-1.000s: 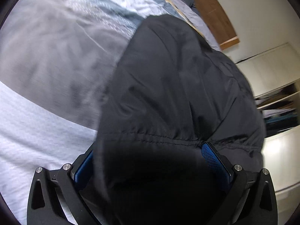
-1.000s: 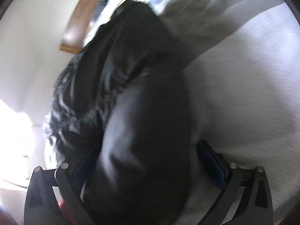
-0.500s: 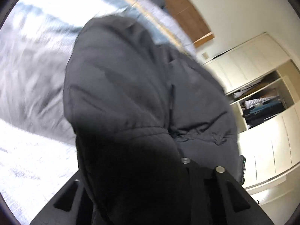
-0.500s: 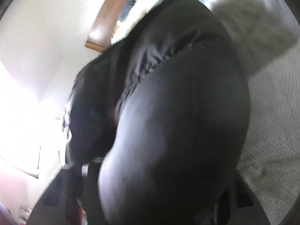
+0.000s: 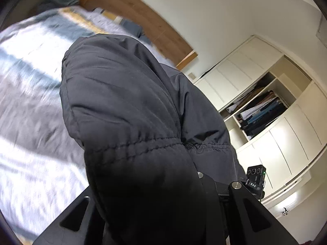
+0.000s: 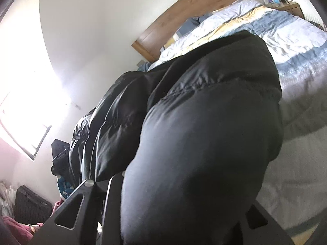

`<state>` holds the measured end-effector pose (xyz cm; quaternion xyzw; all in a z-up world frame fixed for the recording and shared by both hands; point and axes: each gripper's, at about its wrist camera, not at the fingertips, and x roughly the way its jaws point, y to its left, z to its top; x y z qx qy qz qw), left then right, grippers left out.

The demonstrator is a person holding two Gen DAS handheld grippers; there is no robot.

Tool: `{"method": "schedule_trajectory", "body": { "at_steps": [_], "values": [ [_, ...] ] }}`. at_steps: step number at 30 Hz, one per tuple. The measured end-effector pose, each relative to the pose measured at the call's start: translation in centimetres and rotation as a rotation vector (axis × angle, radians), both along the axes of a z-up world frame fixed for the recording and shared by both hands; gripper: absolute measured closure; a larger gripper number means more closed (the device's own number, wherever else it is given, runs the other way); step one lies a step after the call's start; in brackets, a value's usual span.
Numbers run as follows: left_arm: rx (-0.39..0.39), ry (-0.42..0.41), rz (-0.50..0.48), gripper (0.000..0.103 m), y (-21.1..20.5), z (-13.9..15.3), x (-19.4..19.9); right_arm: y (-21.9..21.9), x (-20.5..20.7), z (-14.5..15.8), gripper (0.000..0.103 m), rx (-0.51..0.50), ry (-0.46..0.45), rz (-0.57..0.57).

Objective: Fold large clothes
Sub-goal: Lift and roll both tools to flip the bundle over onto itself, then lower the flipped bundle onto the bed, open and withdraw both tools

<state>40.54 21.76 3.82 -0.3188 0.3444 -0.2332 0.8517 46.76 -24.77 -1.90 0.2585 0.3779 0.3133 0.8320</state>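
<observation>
A large black puffer jacket (image 5: pixel 126 106) hangs lifted above the bed and fills the middle of both views; it also shows in the right wrist view (image 6: pixel 204 122). My left gripper (image 5: pixel 155 214) is shut on the jacket's hem, and the padded fabric bulges over its fingers and hides the tips. My right gripper (image 6: pixel 179 214) is shut on another part of the same jacket, its fingertips buried in the fabric. In the left wrist view the other gripper's body (image 5: pixel 255 179) shows just behind the jacket.
The bed (image 5: pixel 30 106) with a grey, blue and yellow striped cover lies below. A wooden headboard (image 6: pixel 184 16) stands against the wall. A white wardrobe (image 5: pixel 265 106) with an open shelf of clothes is on one side, a bright window (image 6: pixel 26 106) and a dark suitcase (image 6: pixel 30 206) on the other.
Both grippers closed on the jacket and lifted it off the bed. The views tilted up, so the headboard, wall and wardrobe now show.
</observation>
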Motion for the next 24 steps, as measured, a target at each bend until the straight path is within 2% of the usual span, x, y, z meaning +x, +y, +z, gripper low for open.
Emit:
{"method": "schedule_trajectory", "body": {
  "at_steps": [4, 6, 9, 11, 14, 16, 18, 21, 24],
  "values": [
    [0.083, 0.157, 0.024, 0.084, 0.4, -6.5, -0.5, 0.9, -0.9, -4.5, 0.081, -0.072, 0.117, -0.003],
    [0.115, 0.206, 0.054, 0.082, 1.0, -9.0, -0.7, 0.6, -1.2, -6.7, 0.080, -0.074, 0.166, -0.019],
    [0.118, 0.265, 0.117, 0.067, 2.8, -11.4, -1.2, -1.2, -2.1, -8.3, 0.068, -0.052, 0.222, -0.088],
    [0.128, 0.284, 0.144, 0.048, 3.5, -11.5, -1.7, -1.6, -2.5, -8.8, 0.043, -0.108, 0.241, -0.123],
    [0.158, 0.287, 0.186, 0.028, 5.2, -10.8, -3.4, -4.1, -2.4, -8.6, 0.028, -0.137, 0.268, -0.167],
    [0.179, 0.276, 0.228, 0.020, 6.8, -9.9, -4.6, -7.0, -3.2, -8.8, 0.023, -0.127, 0.263, -0.231],
    [0.178, 0.280, 0.272, 0.020, 8.5, -9.4, -4.9, -8.8, -4.5, -8.6, 0.019, -0.137, 0.261, -0.282],
    [0.203, 0.261, 0.326, 0.020, 9.8, -7.5, -6.2, -9.6, -6.4, -6.8, 0.019, -0.210, 0.243, -0.339],
    [0.279, 0.240, 0.352, 0.020, 9.4, -5.9, -7.9, -9.3, -8.7, -4.4, 0.019, -0.282, 0.187, -0.356]
  ]
}}
